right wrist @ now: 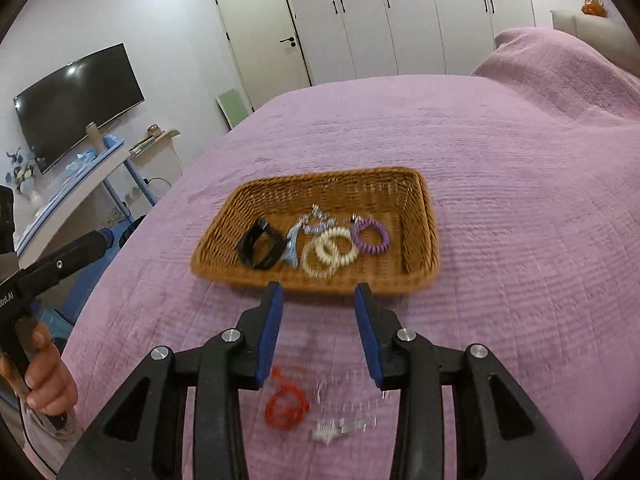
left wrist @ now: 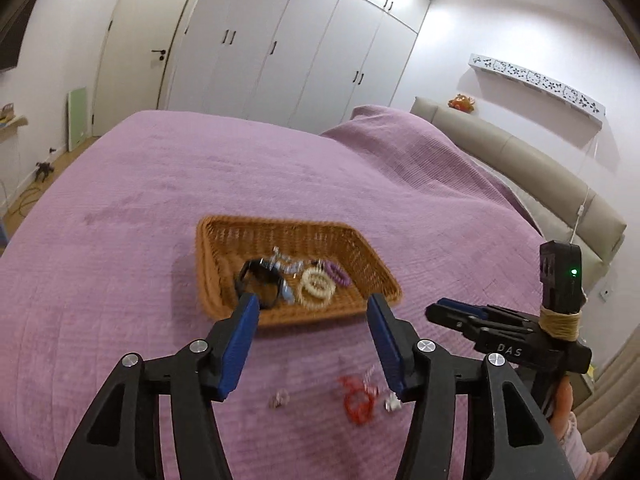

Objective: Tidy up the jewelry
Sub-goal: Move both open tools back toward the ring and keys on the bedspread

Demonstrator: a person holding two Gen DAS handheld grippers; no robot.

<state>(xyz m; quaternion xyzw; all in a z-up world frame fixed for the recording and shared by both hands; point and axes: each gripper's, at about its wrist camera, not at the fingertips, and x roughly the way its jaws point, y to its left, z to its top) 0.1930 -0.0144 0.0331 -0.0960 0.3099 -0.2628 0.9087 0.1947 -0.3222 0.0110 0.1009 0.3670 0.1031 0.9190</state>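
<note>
In the left wrist view, the left gripper [left wrist: 312,304] is wide open and holds nothing. The wicker basket [left wrist: 224,264] sits just past its tips on the purple bedspread [left wrist: 160,184]. A red cord bracelet [left wrist: 357,399] lies on the bed between its fingers.

In the right wrist view, the right gripper [right wrist: 319,291] is open and empty too. The basket [right wrist: 420,240] holds a black band [right wrist: 258,249], white coil ties [right wrist: 330,254] and a purple coil tie [right wrist: 370,237]. The red bracelet [right wrist: 286,402] and a clear hair clip [right wrist: 344,426] lie below, near its fingers.

Woven wicker basket [right wrist: 420,216] in matt brown, ribbed matt purple cloth bedspread [right wrist: 500,152], coiled glossy plastic purple bracelet [right wrist: 370,236] and cream bracelet [right wrist: 336,252], black matt plastic gripper [right wrist: 318,294] with blue textured pads [right wrist: 270,328] and shiny metal pins.
</note>
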